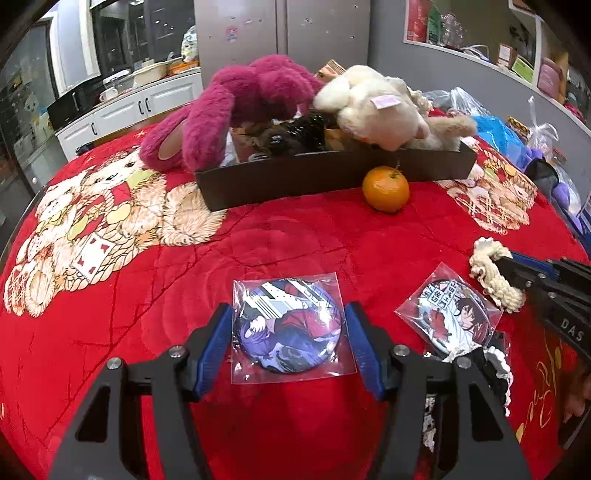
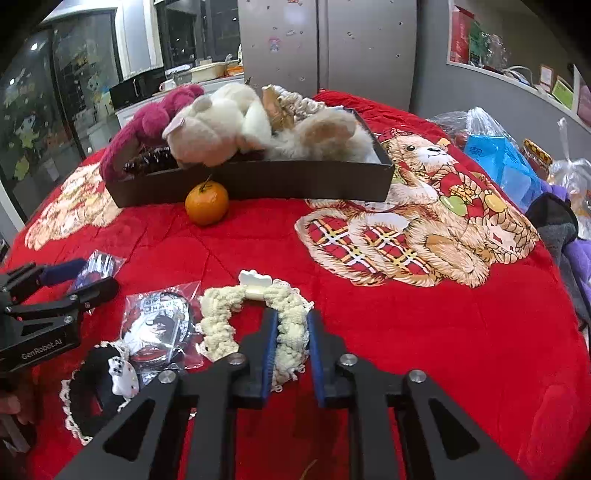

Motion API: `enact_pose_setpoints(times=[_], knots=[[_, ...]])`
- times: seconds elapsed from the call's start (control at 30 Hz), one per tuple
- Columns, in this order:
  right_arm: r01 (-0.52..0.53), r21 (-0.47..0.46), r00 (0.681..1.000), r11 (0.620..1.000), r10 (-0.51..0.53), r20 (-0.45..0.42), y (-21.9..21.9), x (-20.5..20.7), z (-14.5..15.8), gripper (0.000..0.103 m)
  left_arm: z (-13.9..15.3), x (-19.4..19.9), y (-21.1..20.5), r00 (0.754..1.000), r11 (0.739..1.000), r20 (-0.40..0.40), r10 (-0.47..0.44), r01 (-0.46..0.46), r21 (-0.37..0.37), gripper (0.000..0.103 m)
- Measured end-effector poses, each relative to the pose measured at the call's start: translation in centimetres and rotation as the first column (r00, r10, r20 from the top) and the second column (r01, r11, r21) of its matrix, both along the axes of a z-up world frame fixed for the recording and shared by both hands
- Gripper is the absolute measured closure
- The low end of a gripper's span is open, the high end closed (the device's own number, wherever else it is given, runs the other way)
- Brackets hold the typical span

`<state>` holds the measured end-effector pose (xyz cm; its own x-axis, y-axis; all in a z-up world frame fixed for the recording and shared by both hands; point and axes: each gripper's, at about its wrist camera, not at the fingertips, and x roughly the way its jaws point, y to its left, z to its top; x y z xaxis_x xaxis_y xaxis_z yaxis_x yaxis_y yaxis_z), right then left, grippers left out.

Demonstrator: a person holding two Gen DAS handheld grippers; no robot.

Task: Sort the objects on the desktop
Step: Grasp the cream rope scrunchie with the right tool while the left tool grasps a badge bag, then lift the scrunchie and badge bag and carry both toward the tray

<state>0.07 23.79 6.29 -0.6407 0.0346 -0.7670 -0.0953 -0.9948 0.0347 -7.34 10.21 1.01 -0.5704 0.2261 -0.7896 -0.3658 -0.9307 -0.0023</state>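
My left gripper [image 1: 288,317] is open, its blue pads on either side of a round purple anime badge in a clear sleeve [image 1: 288,328] lying on the red blanket. A second badge [image 1: 452,317] lies to its right, also in the right wrist view [image 2: 162,325]. My right gripper [image 2: 291,325] has its jaws around one side of a cream knitted scrunchie [image 2: 255,314], partly closed, not clearly pressing it. A black scrunchie with lace [image 2: 103,380] lies at the lower left. A tangerine [image 1: 386,188] sits in front of a black box [image 1: 332,177] holding a magenta plush [image 1: 236,107] and a cream plush [image 1: 373,103].
The red bear-print blanket [image 1: 110,295] covers the table. Blue and clear plastic bags [image 2: 506,162] and dark and purple cloth [image 2: 557,229] lie at the right edge. A kitchen counter [image 1: 122,99] and steel fridge [image 1: 280,26] stand behind.
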Motion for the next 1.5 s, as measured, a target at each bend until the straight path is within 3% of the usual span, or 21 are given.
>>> enact_pose_setpoints(times=[0.27,0.63,0.87,1.2,1.5], knots=[[-0.008,-0.032,0.997,0.999,0.006,-0.072,0.2,0.9,1.7,0.088,1.0,0.8,-0.4,0.999,1.0,-0.04,0.012,-0.012,0.007,0.041],[-0.07,-0.117,0.98,0.991,0.047,-0.192,-0.3,2.7,5.2,0.088,4.4,2.7,0.0,0.993,0.997,-0.115,-0.01,0.018,0.072,0.041],[-0.051,-0.135,0.969,0.99,0.017,-0.245,-0.1,3.5,7.7,0.088,6.5,3.6,0.1,0.991,0.99,-0.131,-0.022,0.039,0.133,0.041],[-0.053,-0.15,0.972,0.987,0.016,-0.235,-0.7,4.4,8.5,0.088,9.3,5.2,1.2,0.984,0.994,-0.176,-0.023,0.041,0.104,0.04],[-0.077,-0.11,0.959,0.991,0.043,-0.28,-2.1,4.9,11.5,0.088,12.9,5.2,1.7,0.975,0.996,-0.221,-0.02,0.037,0.075,0.04]])
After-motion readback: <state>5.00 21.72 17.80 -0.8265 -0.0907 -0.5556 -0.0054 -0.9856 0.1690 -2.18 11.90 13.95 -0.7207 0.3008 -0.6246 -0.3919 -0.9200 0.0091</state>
